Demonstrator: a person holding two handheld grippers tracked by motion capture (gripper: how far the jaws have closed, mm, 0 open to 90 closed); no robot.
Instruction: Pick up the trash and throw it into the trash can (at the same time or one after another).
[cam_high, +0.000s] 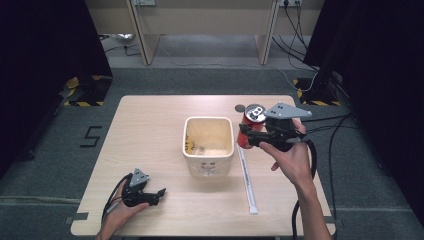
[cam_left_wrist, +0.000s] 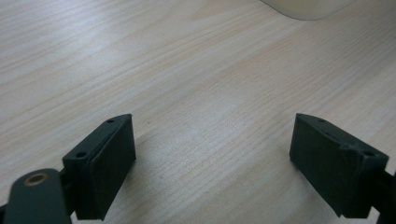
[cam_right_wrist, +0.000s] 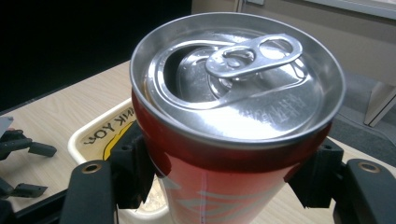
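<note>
My right gripper (cam_high: 246, 136) is shut on a red drink can (cam_high: 253, 120) with an opened silver top, lifted just right of the cream bin (cam_high: 208, 161). In the right gripper view both jaws press the sides of the red can (cam_right_wrist: 219, 140), whose tab and open mouth face the camera. Low at the table's front left, my left gripper (cam_high: 159, 195) lies open with nothing between its jaws. The left gripper view shows my left gripper (cam_left_wrist: 212, 158) with jaws wide apart over bare wood.
The cream square bin holds a few scraps; its rim (cam_right_wrist: 93, 135) carries black lettering and yellow print. A long white strip (cam_high: 247, 180) lies on the wooden table (cam_high: 145, 130) right of the bin. A small dark round mark (cam_high: 240, 107) sits behind the can. Cables trail off the right edge.
</note>
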